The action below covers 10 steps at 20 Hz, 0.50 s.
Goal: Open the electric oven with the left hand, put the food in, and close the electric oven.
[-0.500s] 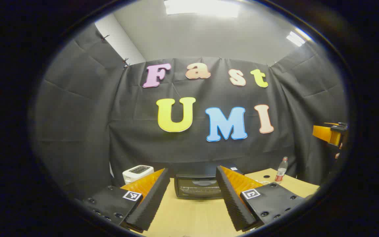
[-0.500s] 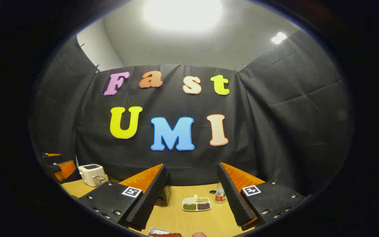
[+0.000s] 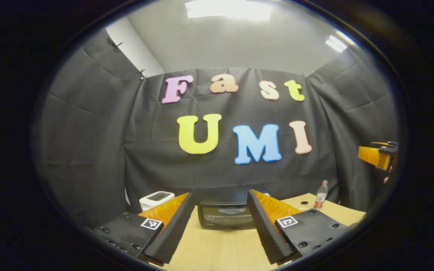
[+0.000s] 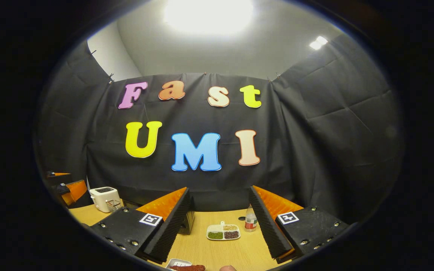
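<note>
A black electric oven (image 3: 225, 215) with its glass door closed stands at the back of the wooden table (image 3: 217, 248). In the left gripper view it sits straight ahead, framed between my open left gripper (image 3: 219, 229). My right gripper (image 4: 217, 229) is open too, held above the table with nothing between its fingers. At the bottom edge of the right gripper view lies a white tray with reddish food (image 4: 187, 266), close below that gripper. The oven's corner (image 4: 187, 222) peeks out behind the right gripper's left finger.
A white toaster (image 3: 156, 198) stands left of the oven. A divided dish of beans (image 4: 223, 232) and a small bottle (image 4: 251, 221) sit mid-table. The other gripper (image 3: 377, 156) shows at the far right of the left gripper view.
Both views have shifted only slightly. The oven looks a touch nearer and more centred in the left gripper view; both grippers stay open.
</note>
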{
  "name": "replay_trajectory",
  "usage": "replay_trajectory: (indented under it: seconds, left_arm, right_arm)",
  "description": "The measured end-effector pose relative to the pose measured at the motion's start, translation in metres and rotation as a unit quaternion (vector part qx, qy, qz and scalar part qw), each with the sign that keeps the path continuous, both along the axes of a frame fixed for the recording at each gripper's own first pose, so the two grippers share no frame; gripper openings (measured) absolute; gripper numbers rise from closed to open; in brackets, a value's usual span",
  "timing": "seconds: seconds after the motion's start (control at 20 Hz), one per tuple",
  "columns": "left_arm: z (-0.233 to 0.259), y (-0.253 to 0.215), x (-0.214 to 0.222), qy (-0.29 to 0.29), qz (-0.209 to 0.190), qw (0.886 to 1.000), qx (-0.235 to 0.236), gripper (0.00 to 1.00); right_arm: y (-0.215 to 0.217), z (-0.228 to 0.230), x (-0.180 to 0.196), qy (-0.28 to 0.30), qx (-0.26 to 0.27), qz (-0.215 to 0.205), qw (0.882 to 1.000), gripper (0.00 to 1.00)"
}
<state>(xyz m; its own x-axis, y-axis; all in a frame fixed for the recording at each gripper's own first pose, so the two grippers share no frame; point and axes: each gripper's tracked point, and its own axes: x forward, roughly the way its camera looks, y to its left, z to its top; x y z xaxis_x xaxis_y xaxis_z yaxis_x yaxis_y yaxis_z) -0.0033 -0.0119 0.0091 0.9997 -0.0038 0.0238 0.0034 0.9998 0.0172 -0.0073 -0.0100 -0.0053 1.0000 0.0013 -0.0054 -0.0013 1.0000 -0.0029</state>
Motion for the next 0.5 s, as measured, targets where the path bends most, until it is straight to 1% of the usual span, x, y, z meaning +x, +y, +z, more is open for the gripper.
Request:
replay_trajectory:
  seconds: [0.35, 0.5]
  left_arm:
    - [0.007, -0.025, -0.003, -0.011, 0.001, 1.0, 0.005, 0.99]
    - [0.013, -0.036, -0.003, -0.016, 0.004, 1.0, -0.002, 0.94]
  right_arm:
    - [-0.016, -0.003, -0.007, -0.004, -0.011, 0.013, 1.0, 0.95]
    - [-0.019, -0.003, -0.011, -0.008, -0.003, 0.029, 1.0, 0.96]
